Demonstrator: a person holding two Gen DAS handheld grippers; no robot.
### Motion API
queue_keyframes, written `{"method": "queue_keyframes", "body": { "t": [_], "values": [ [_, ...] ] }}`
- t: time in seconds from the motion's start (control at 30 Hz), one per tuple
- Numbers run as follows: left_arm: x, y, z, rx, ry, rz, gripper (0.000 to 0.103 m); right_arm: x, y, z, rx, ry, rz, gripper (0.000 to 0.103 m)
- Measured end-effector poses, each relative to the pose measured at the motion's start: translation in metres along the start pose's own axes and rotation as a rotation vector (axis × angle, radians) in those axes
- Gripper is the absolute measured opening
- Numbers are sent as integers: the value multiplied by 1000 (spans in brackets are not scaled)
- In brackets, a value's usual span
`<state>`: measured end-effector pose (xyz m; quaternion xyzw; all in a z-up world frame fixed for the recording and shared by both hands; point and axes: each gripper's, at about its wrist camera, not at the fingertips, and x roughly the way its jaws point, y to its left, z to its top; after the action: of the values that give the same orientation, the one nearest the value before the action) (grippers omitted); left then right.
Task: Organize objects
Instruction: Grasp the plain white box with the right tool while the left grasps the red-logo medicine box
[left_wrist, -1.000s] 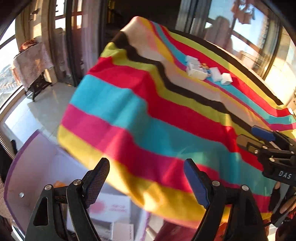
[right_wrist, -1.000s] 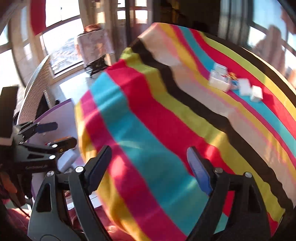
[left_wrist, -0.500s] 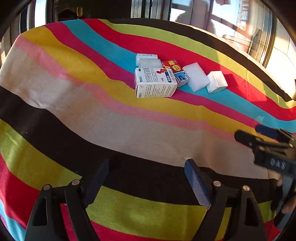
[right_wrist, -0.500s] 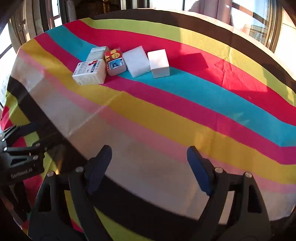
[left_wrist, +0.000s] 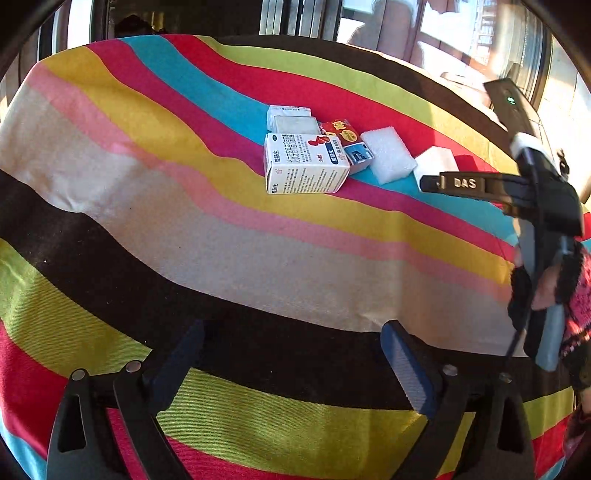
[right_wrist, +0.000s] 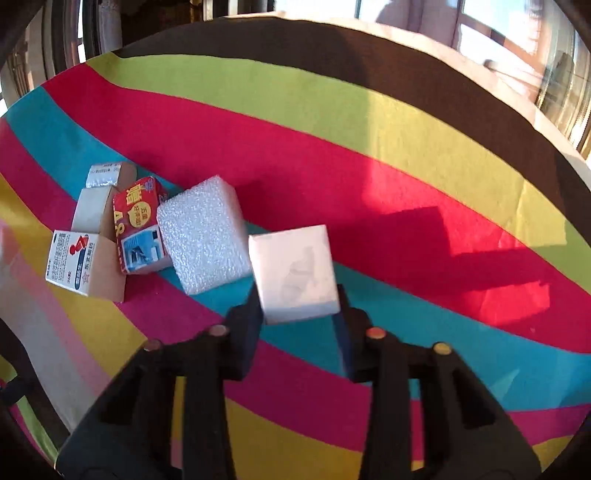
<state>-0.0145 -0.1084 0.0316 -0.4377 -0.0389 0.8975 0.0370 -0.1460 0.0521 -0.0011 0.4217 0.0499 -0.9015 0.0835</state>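
The right tongs (right_wrist: 299, 321) have just been closing, and the smooth white block (right_wrist: 293, 273) now sits between their pads, clamped at its near lower corners; whether it rests on the cloth or is lifted off it I cannot tell. In the right wrist view the block lies near the centre, over the teal stripe of the striped cloth (right_wrist: 406, 192) that covers the worktop. At its ten o'clock, almost touching it, lies the white foam pad (right_wrist: 203, 236). Further round at nine o'clock comes the red packet (right_wrist: 138, 225), pressed against the foam pad, and then the white printed carton (right_wrist: 79, 264) with two small pale boxes (right_wrist: 99, 192) behind it.

The left tongs (left_wrist: 291, 365) have just been opening and stand wide apart with nothing between them, over the black stripe of the cloth. In the left wrist view the cluster of boxes lies at twelve o'clock from them, well apart. At three o'clock in that view a gloved hand (left_wrist: 554, 295) grips the handle of the right tongs, whose black jaw reaches in toward the white block.
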Motion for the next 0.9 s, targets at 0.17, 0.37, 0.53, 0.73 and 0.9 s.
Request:
{"method": "queue_keyframes", "body": {
  "t": [0.17, 0.37, 0.53, 0.73, 0.9],
  "values": [
    [1, -1, 0, 8, 5, 7, 98, -45, 1, -57, -2, 4, 66, 38],
    [7, -13, 1, 68, 45, 65, 103, -77, -9, -102, 44, -51, 103, 38],
    [24, -16, 22, 68, 98, 84, 103, -65, -8, -95, 59, -18, 126, 38],
    [60, -28, 91, 244, 21, 140, 103, -60, -6, -92, 47, 0, 107, 39],
    [86, -41, 113, 622, 52, 195, 103, -58, -7, -91, 49, 2, 102, 39]
  ]
}}
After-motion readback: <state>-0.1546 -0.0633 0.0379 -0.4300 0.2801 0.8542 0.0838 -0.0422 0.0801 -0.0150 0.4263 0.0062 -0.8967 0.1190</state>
